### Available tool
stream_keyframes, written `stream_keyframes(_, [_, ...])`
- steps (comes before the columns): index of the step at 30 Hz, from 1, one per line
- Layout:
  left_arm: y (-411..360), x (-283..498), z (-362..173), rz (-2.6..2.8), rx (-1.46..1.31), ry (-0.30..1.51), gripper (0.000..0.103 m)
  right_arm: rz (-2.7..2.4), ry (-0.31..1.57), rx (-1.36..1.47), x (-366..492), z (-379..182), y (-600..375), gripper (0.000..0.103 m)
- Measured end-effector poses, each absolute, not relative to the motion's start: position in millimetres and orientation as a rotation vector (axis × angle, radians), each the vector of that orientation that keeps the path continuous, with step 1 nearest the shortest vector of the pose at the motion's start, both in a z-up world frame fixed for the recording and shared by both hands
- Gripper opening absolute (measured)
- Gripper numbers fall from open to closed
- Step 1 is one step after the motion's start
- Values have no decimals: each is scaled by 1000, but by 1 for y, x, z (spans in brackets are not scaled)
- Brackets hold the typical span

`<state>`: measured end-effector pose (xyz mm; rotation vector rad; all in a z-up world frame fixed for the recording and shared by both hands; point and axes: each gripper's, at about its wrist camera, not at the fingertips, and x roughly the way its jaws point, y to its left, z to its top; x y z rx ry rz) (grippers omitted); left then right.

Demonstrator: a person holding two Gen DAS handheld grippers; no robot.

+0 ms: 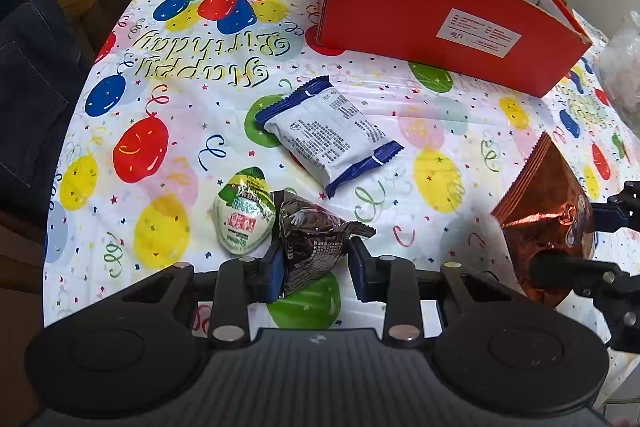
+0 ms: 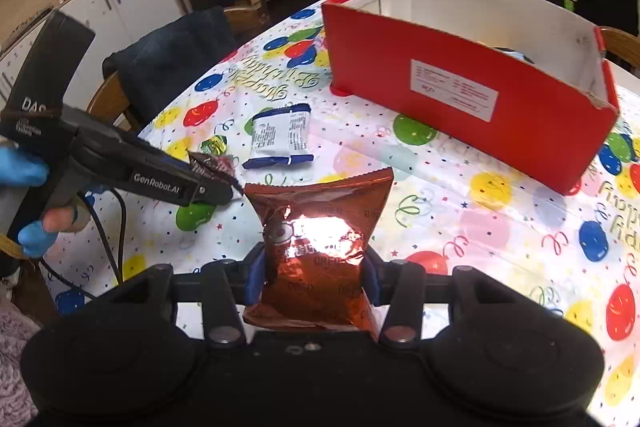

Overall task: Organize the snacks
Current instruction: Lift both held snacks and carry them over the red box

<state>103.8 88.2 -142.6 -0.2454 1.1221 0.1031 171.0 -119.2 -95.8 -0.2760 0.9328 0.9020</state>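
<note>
The right gripper (image 2: 314, 277) squeezes a shiny brown snack bag (image 2: 316, 247) between its fingers (image 2: 256, 277) above the balloon worktop (image 2: 460, 211), with a blue-and-white packet (image 2: 280, 139) and an open red box (image 2: 472, 99) farther back.

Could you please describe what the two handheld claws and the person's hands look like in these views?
Both claws, left and right, are matte black with blue finger pads and silver bolts. From the right wrist view, the left tool carries white "GenRobot.AI" lettering, a black box marked "DAS" and a black cable. The hand wears a blue glove.
</note>
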Motion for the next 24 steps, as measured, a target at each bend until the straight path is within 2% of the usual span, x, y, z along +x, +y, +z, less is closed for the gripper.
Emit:
stream_keyframes(7, [89, 89, -127, 74, -280, 1095, 32, 844, 904, -224, 167, -79, -129, 46])
stream_keyframes(24, [62, 108, -39, -31, -213, 904, 32, 726, 806, -167, 190, -22, -143, 46])
